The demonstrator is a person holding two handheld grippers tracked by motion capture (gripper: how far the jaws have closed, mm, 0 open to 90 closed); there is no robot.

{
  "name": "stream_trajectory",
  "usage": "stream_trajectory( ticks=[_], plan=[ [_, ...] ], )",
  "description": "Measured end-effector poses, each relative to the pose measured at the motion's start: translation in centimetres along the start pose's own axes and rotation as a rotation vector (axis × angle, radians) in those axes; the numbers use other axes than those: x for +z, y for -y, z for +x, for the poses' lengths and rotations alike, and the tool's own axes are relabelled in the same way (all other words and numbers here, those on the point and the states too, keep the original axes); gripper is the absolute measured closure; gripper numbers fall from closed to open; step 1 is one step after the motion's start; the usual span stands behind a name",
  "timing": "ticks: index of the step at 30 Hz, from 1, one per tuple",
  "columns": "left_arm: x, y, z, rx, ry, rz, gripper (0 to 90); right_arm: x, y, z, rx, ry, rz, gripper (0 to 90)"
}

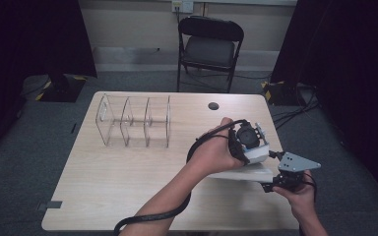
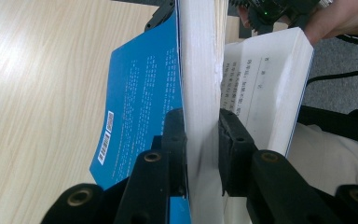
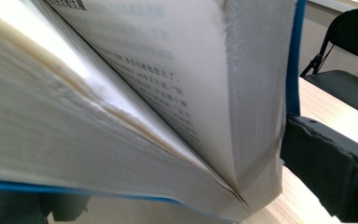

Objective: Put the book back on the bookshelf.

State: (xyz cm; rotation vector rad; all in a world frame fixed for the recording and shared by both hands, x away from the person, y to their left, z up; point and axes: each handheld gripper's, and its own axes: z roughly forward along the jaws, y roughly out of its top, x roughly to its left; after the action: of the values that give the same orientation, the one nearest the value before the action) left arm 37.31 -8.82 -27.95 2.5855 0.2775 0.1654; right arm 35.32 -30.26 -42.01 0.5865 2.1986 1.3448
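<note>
Here, an open book (image 2: 265, 88) with a blue cover lies at the near right part of the table (image 1: 128, 172), well apart from the clear plastic rack (image 1: 134, 120) standing farther back on the left. The left tongs (image 2: 201, 140) pinch a thick sheaf of its pages between their black pads, holding that sheaf up on edge while the printed pages fall away to either side. The right tongs (image 1: 288, 182) sit at the book's near right corner; one black jaw presses against the blue cover from outside, and they seem to clamp that half, though the other jaw is hidden. A black folding chair (image 1: 210, 49) stands beyond the table.
</note>
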Motion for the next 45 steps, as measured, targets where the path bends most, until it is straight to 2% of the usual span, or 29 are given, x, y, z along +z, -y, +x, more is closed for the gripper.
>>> stream_trajectory(
  ticks=[7, 13, 14, 18, 24, 26, 28, 29, 35, 38, 43, 45],
  plan=[
    [-0.1, 0.1, 0.3, -0.003, 0.009, -0.011, 75.2, 0.0, 0.1, -0.1, 0.007, -0.004, -0.008, 9.4],
    [-0.2, -0.2, -0.1, 0.004, 0.005, 0.001, 75.3, 0.0, 0.0, -0.1, 0.002, -0.008, -0.004, 9.4],
    [-0.3, -0.3, -0.1, 0.013, 0.009, 0.010, 75.4, -0.1, 0.0, -0.1, 0.005, -0.013, -0.008, 9.4],
    [-0.9, -0.6, 0.1, -0.001, 0.026, 0.005, 75.3, -0.6, -0.4, -0.1, -0.003, -0.054, -0.021, 9.5],
    [-0.8, -0.6, 0.4, -0.017, 0.037, -0.013, 75.1, -0.4, -0.5, -0.4, 0.004, -0.083, -0.014, 10.4],
    [-0.8, -0.7, 0.5, -0.016, 0.041, -0.014, 75.0, -0.3, -0.7, -0.4, 0.001, -0.089, -0.011, 13.2],
    [-0.8, -0.6, 0.7, -0.021, 0.050, -0.025, 74.9, -0.4, -0.8, -0.5, 0.003, -0.103, -0.012, 21.7],
    [-0.8, -0.6, 0.8, -0.011, 0.050, -0.027, 74.8, -0.4, -0.8, -0.5, -0.008, -0.112, -0.018, 25.0],
    [-0.7, -0.5, 1.0, -0.003, 0.049, -0.033, 74.6, -0.4, -1.1, -0.8, -0.020, -0.153, 0.016, 39.1],
    [-0.9, -0.5, 1.0, -0.016, 0.056, -0.043, 74.4, -0.4, -1.2, -0.9, -0.012, -0.164, 0.032, 41.4],
    [-1.0, -0.8, 0.9, 0.003, 0.052, -0.028, 74.6, -0.4, -1.3, -0.9, -0.014, -0.173, 0.044, 42.0],
    [-1.0, -0.9, 0.9, -0.001, 0.055, -0.025, 74.9, -0.4, -1.3, -0.9, -0.013, -0.173, 0.040, 42.1]
  ],
)
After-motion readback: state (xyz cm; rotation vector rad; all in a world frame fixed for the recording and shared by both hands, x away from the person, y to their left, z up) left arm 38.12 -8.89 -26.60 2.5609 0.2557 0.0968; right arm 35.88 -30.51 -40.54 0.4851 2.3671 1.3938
